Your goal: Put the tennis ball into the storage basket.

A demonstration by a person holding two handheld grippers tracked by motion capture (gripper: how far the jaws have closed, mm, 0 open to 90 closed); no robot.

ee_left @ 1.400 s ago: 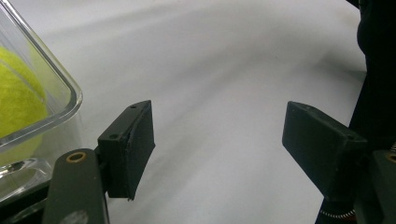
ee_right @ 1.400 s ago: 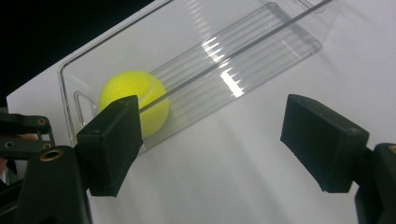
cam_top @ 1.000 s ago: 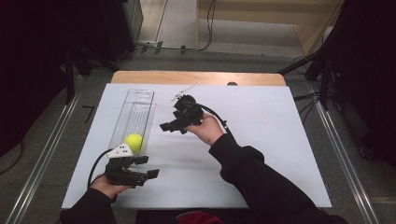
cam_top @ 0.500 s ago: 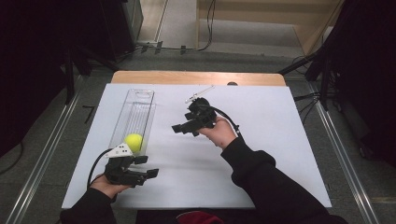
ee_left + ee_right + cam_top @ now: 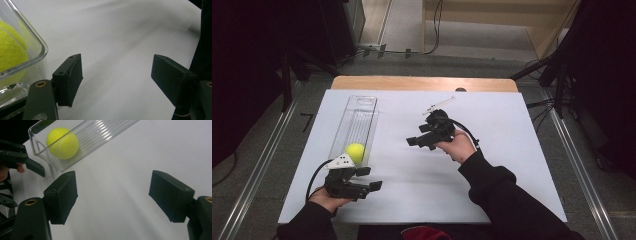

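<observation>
From above, your left gripper point(image 5: 362, 181) waits wide open and empty beside the clear bin point(image 5: 355, 120) holding the yellow ball point(image 5: 355, 152); its own view shows the ball point(image 5: 10, 47) close by; your right gripper point(image 5: 112, 195), fingers apart and empty, faces it too.

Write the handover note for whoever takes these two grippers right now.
Left gripper: open, holding nothing, low at the near left of the white table, just beside the near end of the clear bin.
Right gripper: open, holding nothing, raised over mid-table, jaws pointing toward the bin.
Tennis ball: lies inside the bin at its near end, touched by neither gripper.
Done: the ball sits in the bin.
Left: probably only to draw both grippers clear; what follows can't be told.
</observation>
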